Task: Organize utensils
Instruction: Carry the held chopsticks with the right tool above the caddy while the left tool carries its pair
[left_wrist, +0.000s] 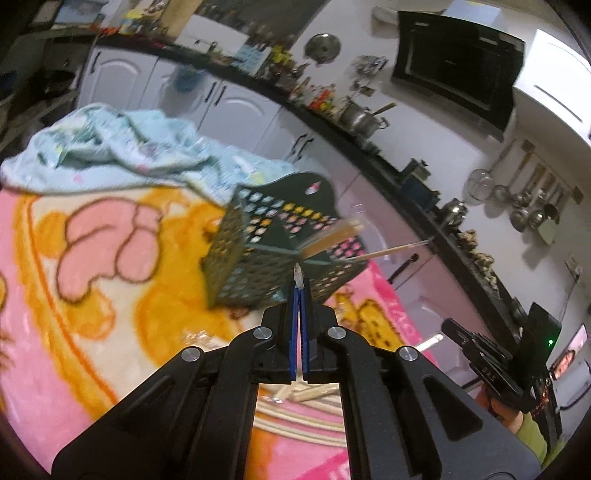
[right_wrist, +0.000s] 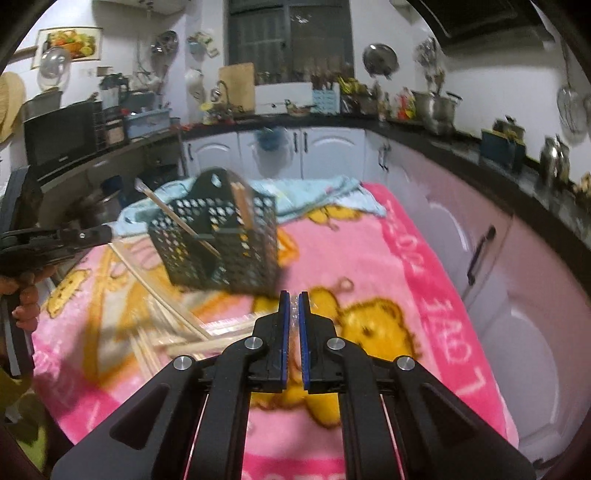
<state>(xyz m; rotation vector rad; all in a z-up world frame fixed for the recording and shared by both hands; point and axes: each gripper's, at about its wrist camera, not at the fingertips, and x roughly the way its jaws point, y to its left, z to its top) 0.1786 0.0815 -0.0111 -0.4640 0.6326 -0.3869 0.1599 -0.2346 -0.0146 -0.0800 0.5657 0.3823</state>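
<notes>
Sorting chopsticks (right_wrist: 173, 321) into the green basket (right_wrist: 218, 243): left claw (left_wrist: 298, 284) pinching clear wrap (probably), right claw (right_wrist: 293, 299) likewise; next, releasing.

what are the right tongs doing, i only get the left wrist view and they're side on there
Observer: The right tongs are nearly shut. The pads stand a narrow gap apart with something clear between them; gripped or not, I cannot tell.
Operator: any loose sticks still outside the basket
Observer: Yes, a pile of chopsticks lies on the blanket, left of the basket in the right wrist view.
</notes>
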